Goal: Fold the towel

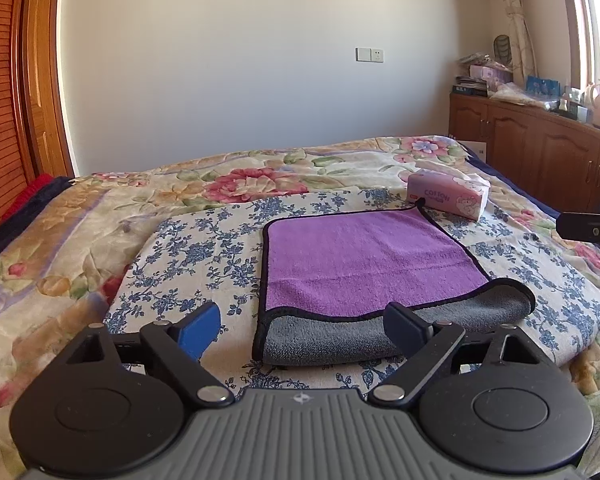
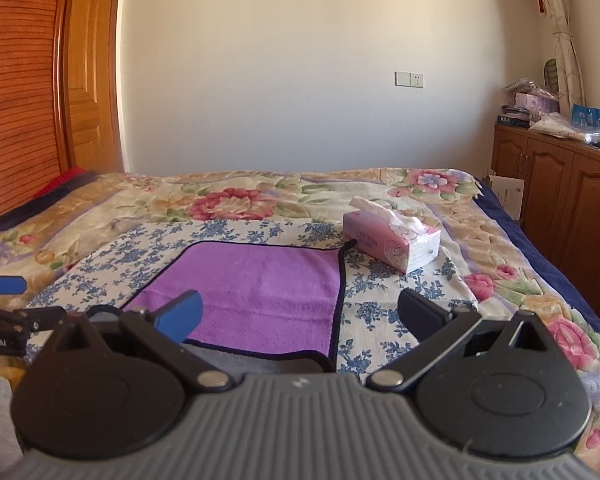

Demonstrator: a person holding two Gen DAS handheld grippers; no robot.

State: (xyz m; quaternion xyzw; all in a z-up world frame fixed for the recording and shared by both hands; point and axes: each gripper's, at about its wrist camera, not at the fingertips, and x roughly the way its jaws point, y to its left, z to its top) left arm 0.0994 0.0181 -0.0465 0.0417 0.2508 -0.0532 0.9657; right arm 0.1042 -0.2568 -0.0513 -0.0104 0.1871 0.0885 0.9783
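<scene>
A purple towel (image 1: 364, 260) with black trim and a grey underside lies on a blue-flowered cloth (image 1: 188, 256) on the bed. Its near edge is folded over, so a grey band (image 1: 340, 336) shows along the front. My left gripper (image 1: 306, 326) is open and empty, just in front of the towel's near left corner. My right gripper (image 2: 300, 316) is open and empty, over the towel's (image 2: 256, 284) near right corner. The left gripper's blue fingertip (image 2: 4, 285) shows at the left edge of the right wrist view.
A pink tissue pack (image 1: 446, 196) stands just beyond the towel's far right corner, also in the right wrist view (image 2: 392, 242). A floral bedspread (image 1: 60, 240) covers the bed. Wooden cabinets (image 1: 540, 148) with clutter stand at the right, a wooden wardrobe (image 2: 20, 100) at the left.
</scene>
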